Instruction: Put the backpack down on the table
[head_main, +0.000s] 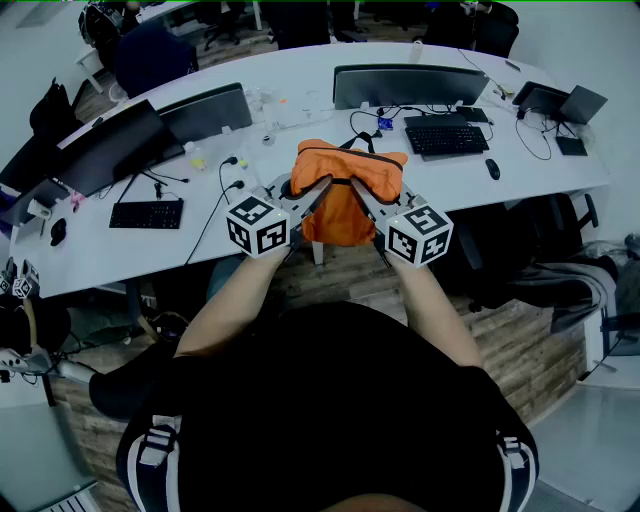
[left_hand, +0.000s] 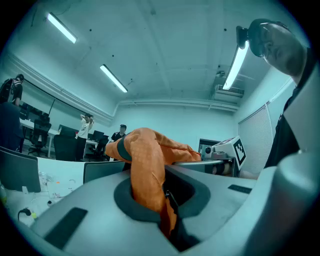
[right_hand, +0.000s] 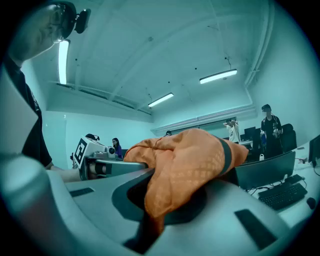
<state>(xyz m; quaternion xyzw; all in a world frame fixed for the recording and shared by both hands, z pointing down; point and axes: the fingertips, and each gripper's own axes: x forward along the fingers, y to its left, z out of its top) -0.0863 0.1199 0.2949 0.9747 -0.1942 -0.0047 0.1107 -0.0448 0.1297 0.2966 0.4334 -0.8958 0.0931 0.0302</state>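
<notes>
We hold the orange backpack (head_main: 345, 200) between us, over the middle of the near edge of the white table (head_main: 530, 185), in front of the monitors (head_main: 408, 85). Our left gripper (head_main: 308, 190) is clenched on a fold of its orange fabric, and our right gripper (head_main: 366, 192) is clamped on another bunch beside it.

The left gripper (left_hand: 167, 210) has its jaws clamped on a fold of the orange backpack (left_hand: 147, 165).
</notes>
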